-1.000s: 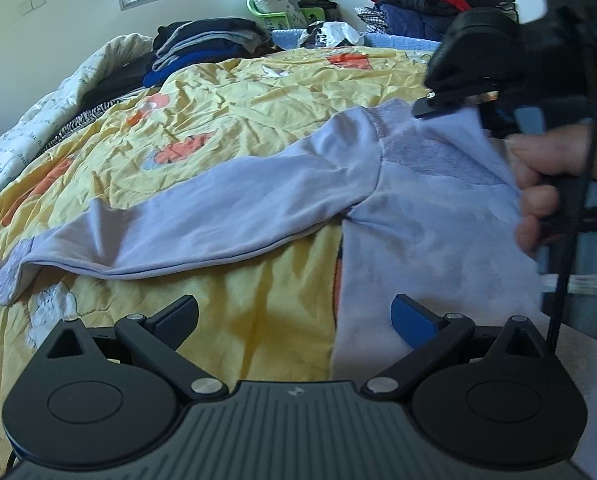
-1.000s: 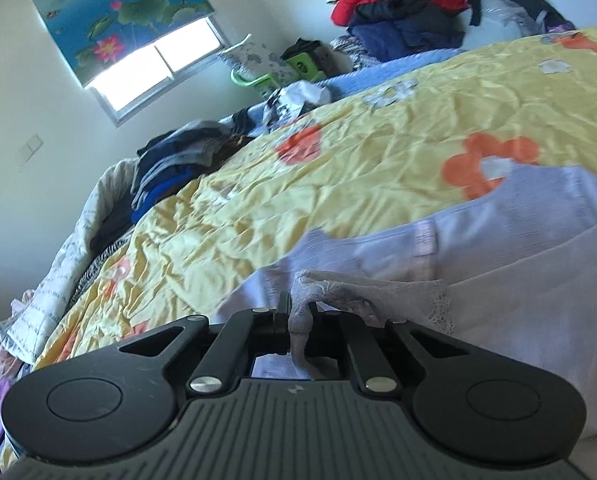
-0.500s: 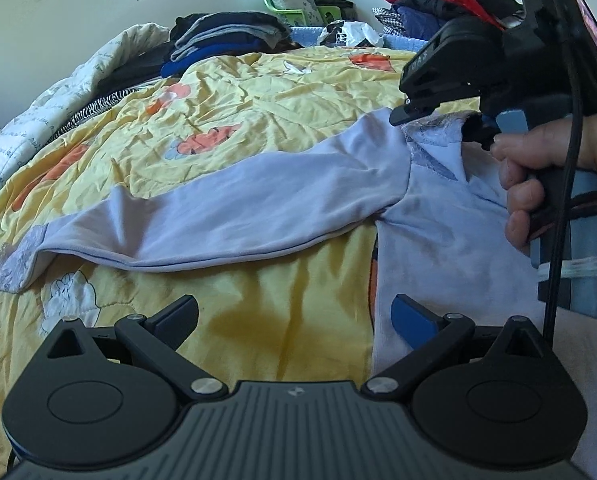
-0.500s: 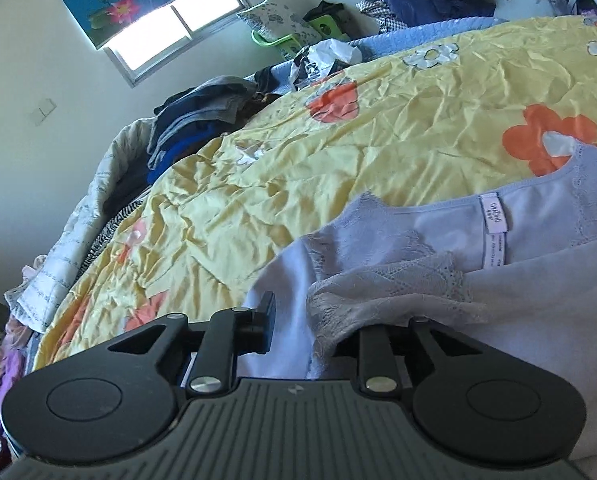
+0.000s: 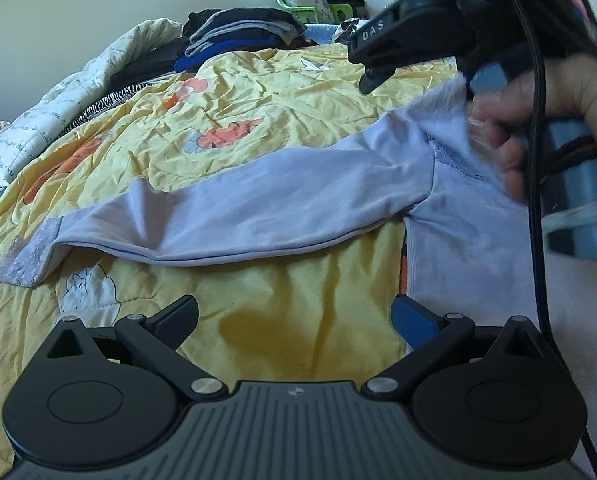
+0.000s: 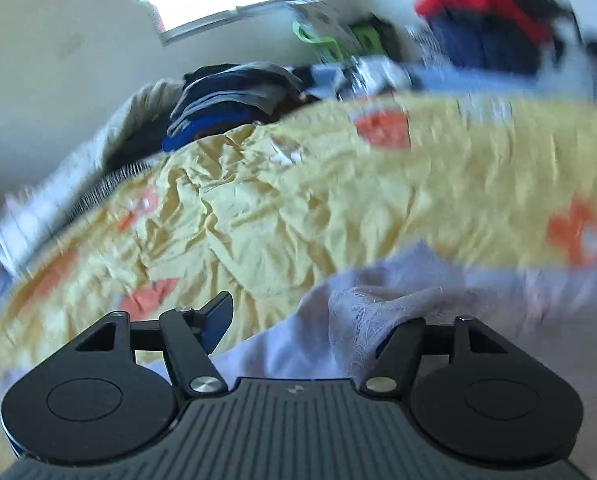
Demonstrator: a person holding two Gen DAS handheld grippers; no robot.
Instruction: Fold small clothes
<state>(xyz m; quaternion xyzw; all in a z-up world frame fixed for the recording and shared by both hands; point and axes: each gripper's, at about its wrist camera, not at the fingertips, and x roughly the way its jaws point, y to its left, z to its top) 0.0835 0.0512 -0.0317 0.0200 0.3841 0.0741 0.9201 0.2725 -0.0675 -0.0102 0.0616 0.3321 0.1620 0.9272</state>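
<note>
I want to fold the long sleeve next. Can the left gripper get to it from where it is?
Probably yes. The left gripper is open and holds nothing, and the sleeve lies flat on the yellow quilt just ahead of it. Only bare quilt lies between them; the right gripper is off by the shoulder.

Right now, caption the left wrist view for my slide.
Open left claw faces a lilac top spread on the yellow quilt.

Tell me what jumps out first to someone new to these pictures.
A lilac long-sleeved top lies across the crumpled yellow flowered quilt, one sleeve stretched left. The right gripper, jaws just opened, sits at its lacy collar. Folded dark clothes are stacked behind.
</note>
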